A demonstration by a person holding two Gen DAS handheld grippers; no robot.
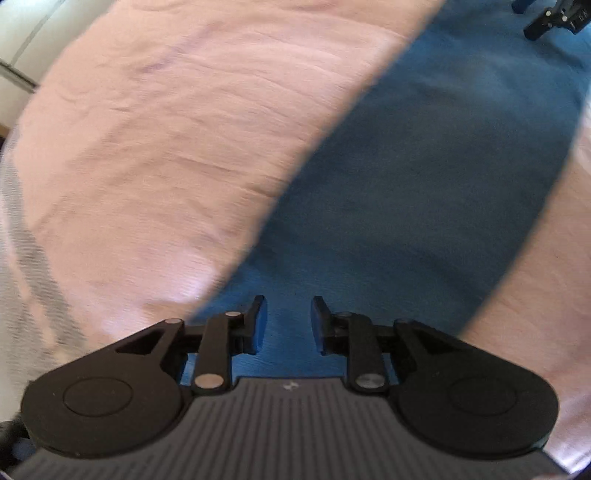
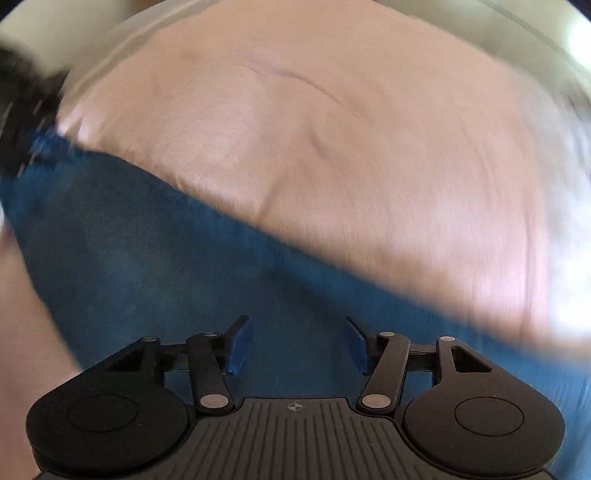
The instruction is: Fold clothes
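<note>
A blue garment lies flat on a pink bedspread. My left gripper hovers over one end of it, open and empty. In the right wrist view the same blue garment fills the lower half, with the pink bedspread beyond. My right gripper is open and empty above the cloth. The right gripper also shows in the left wrist view at the top right, over the far end of the garment. The left gripper shows blurred at the left edge of the right wrist view.
A grey striped cloth lies along the left edge of the bedspread. A pale wall or frame runs beyond the bed's far side. Both views are motion-blurred.
</note>
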